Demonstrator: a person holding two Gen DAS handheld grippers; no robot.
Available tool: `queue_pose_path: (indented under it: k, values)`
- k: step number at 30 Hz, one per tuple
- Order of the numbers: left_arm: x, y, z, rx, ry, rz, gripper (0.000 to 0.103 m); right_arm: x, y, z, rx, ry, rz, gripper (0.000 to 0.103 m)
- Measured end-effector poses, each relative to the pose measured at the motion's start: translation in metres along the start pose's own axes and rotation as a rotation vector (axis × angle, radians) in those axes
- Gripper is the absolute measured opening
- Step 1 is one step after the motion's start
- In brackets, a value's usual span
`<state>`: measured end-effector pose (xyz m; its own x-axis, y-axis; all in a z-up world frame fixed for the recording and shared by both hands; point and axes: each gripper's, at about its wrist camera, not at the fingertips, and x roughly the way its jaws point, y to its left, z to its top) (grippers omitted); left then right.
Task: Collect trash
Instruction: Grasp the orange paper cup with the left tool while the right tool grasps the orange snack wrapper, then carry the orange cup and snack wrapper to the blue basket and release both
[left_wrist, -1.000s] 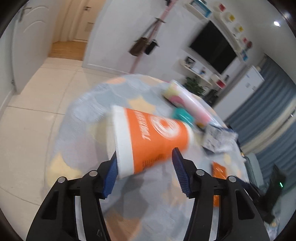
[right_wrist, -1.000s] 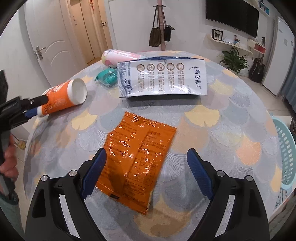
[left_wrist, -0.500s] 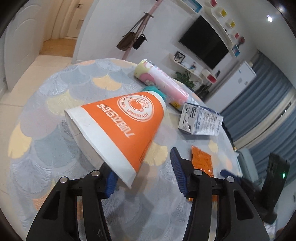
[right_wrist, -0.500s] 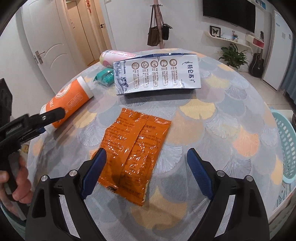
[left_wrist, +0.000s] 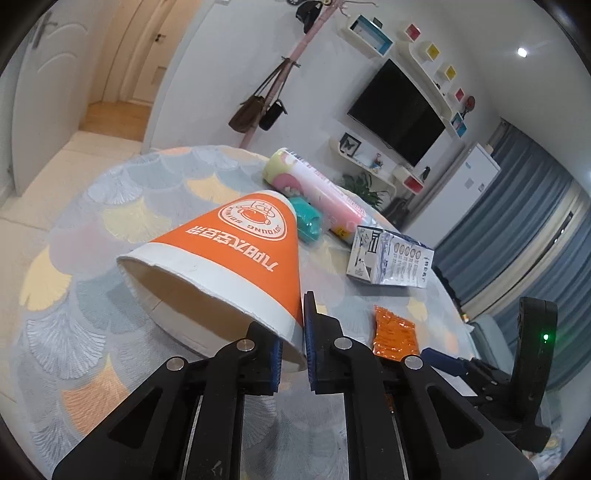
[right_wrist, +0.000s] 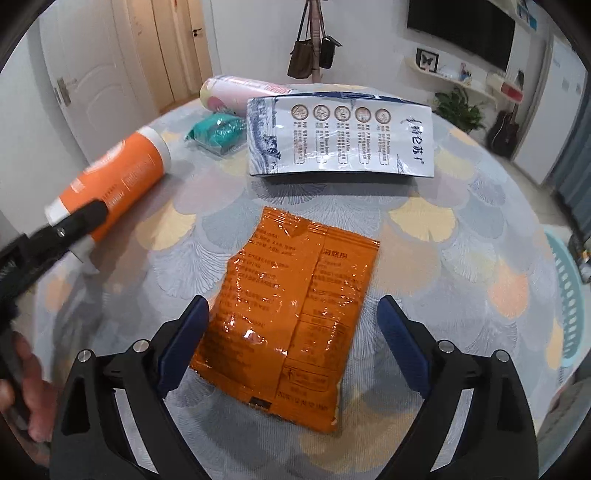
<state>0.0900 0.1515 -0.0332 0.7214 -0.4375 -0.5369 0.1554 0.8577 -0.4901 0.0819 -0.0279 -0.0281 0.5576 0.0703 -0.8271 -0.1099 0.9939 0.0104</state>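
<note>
The left gripper (left_wrist: 293, 345) is squeezing in on the rim of the orange paper cup (left_wrist: 236, 254), which lies on its side on the round worktop (left_wrist: 110, 295). The cup wall is pinched between the blue pads. The right gripper (right_wrist: 293, 339) is wide apart, hanging over the orange snack packet (right_wrist: 291, 314) lying flat on the worktop.

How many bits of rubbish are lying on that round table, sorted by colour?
Orange: 2, the paper cup and the snack packet.
White and blue: 1, the carton.
Pink: 1, the roll.
Teal: 1, the wrapper.
Total: 5.
</note>
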Motion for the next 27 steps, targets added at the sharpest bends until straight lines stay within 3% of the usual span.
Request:
queue_pose_path:
  k: [6,10,11,15,27]
  values:
    - [0.001,-0.012,-0.002,0.049,-0.009,0.041,0.006,-0.005,0.003,-0.003,-0.05,-0.022,-0.013,0.067]
    - [-0.002,-0.02,-0.004,0.084,-0.016,0.061,0.003,-0.012,0.005,-0.009,-0.078,-0.039,0.001,0.041]
    - [-0.003,-0.022,-0.005,0.084,-0.016,0.054,0.003,-0.014,0.004,-0.01,-0.08,-0.045,0.002,0.039]
    - [-0.005,-0.03,-0.009,0.082,-0.012,0.032,0.003,-0.027,-0.011,-0.014,-0.043,-0.073,0.07,0.034]
    - [-0.009,-0.088,-0.005,0.167,-0.025,-0.07,0.001,-0.066,-0.077,0.001,0.063,-0.182,0.02,0.033]
